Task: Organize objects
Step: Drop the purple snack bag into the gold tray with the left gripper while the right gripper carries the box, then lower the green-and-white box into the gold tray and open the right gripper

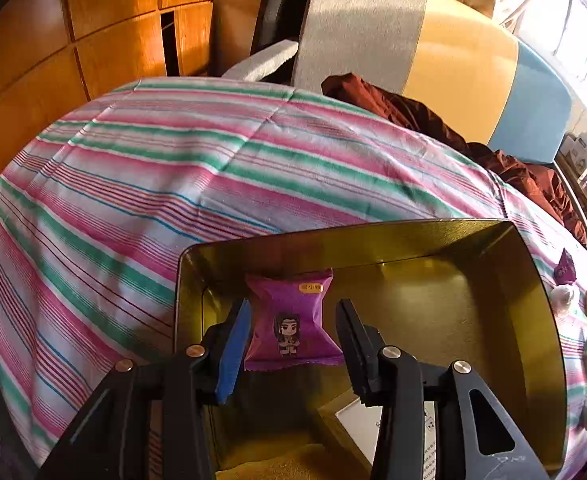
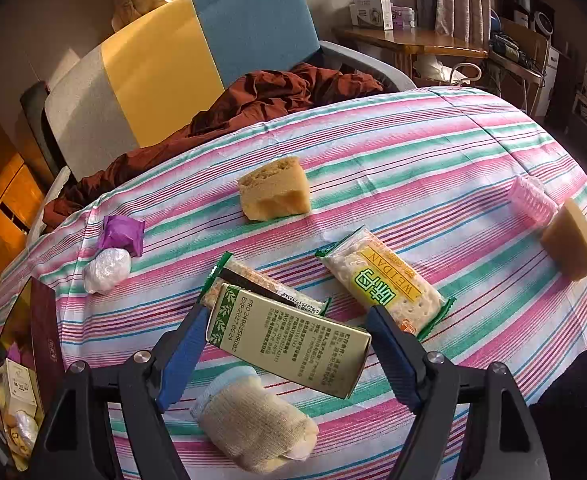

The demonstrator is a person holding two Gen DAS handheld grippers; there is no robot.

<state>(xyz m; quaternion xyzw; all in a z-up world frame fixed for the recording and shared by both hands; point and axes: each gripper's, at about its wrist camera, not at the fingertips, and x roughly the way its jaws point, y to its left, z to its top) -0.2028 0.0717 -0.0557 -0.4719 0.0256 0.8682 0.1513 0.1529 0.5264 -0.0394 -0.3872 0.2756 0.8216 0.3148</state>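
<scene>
Inside the gold tin (image 1: 541, 320), a purple snack packet (image 1: 291, 320) is flanked by the left gripper (image 1: 293, 344), jaws parted and clear of it. Meanwhile a green-gold box (image 2: 289, 340) is clamped by the right gripper (image 2: 289, 344); "WEIDAN" is legible on a cracker pack (image 2: 385, 280).

My left gripper (image 1: 293, 344): matte black frame, angular arms with triangular cut-outs; round brass-coloured screw heads at the pivots; one finger faced with a blue ribbed pad, the other finger showing black and toothed; faint scratches on the lower right arm. My right gripper (image 2: 287, 344): same black frame and cut-outs; silvery screw heads; both fingers padded in blue ribbed rubber; a dark sleeve (image 2: 573, 408) at the lower right edge.
</scene>
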